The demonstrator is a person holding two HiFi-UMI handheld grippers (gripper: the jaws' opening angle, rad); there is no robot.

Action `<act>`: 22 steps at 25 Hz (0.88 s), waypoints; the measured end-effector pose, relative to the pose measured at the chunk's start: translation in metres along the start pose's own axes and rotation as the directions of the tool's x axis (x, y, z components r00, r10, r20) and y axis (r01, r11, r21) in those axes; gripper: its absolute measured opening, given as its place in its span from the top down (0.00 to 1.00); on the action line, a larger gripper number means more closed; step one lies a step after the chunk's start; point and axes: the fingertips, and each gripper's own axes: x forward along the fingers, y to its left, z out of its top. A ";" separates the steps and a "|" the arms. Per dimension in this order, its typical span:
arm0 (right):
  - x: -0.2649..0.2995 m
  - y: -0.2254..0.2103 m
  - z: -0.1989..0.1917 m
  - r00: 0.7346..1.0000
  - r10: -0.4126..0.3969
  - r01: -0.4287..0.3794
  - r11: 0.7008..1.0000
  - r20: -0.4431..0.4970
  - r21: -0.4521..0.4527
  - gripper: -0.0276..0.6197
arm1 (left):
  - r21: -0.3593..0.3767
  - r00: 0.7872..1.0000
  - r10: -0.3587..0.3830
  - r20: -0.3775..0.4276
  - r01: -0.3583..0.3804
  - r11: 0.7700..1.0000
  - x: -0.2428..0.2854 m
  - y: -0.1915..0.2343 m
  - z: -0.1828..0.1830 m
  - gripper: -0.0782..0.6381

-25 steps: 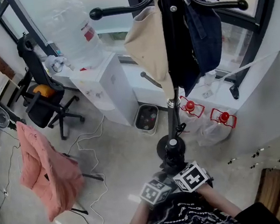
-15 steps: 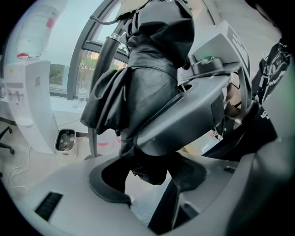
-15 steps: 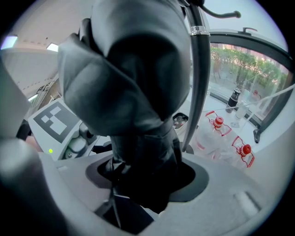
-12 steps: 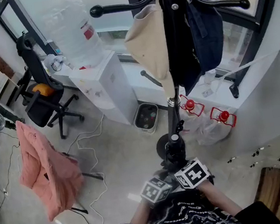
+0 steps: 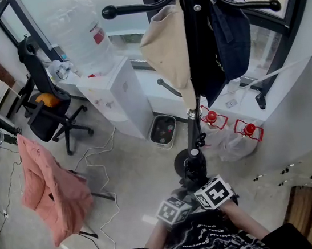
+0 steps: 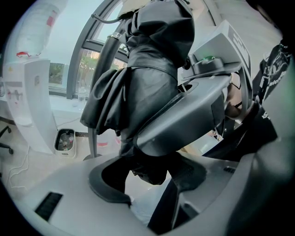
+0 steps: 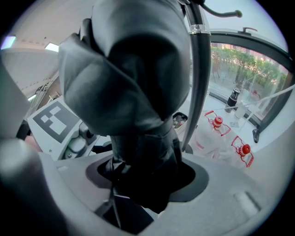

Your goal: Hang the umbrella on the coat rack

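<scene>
Both grippers clamped on the folded black umbrella.

Head view: left gripper [image 5: 180, 201] and right gripper [image 5: 207, 188] sit side by side at bottom centre, marker cubes facing up. Umbrella [image 5: 194, 170] sticks out ahead of them, long axis running away from me, far end just beside the coat rack [image 5: 193, 124] base on the floor. Water jug [image 5: 83, 33] on the dispenser has a red label, unreadable. White print on my shirt [image 5: 203, 238] is also unreadable.

Left gripper view: my left gripper [image 6: 147, 171] pinches the umbrella's [image 6: 147, 78] lower end. Its body rises steeply, leaning slightly right. Right gripper's jaw crosses it higher up. Rack pole [image 6: 107, 57] is just behind.

Right gripper view: right gripper [image 7: 143, 180] is set wide, gap filled by bunched fabric. Umbrella [image 7: 131, 78] points up out of the jaws, with the rack pole [image 7: 200, 78] close beside it.
</scene>
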 end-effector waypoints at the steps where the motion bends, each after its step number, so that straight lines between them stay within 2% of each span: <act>1: 0.001 0.000 0.000 1.000 0.000 0.000 1.000 0.000 0.002 0.52 | -0.001 1.000 -0.001 -0.002 0.001 1.000 0.000 0.000 0.000 0.53; 22: 0.015 -0.010 0.012 1.000 -0.006 0.006 0.999 -0.007 0.047 0.52 | -0.002 0.999 -0.026 -0.025 0.026 1.000 0.004 0.020 0.003 0.53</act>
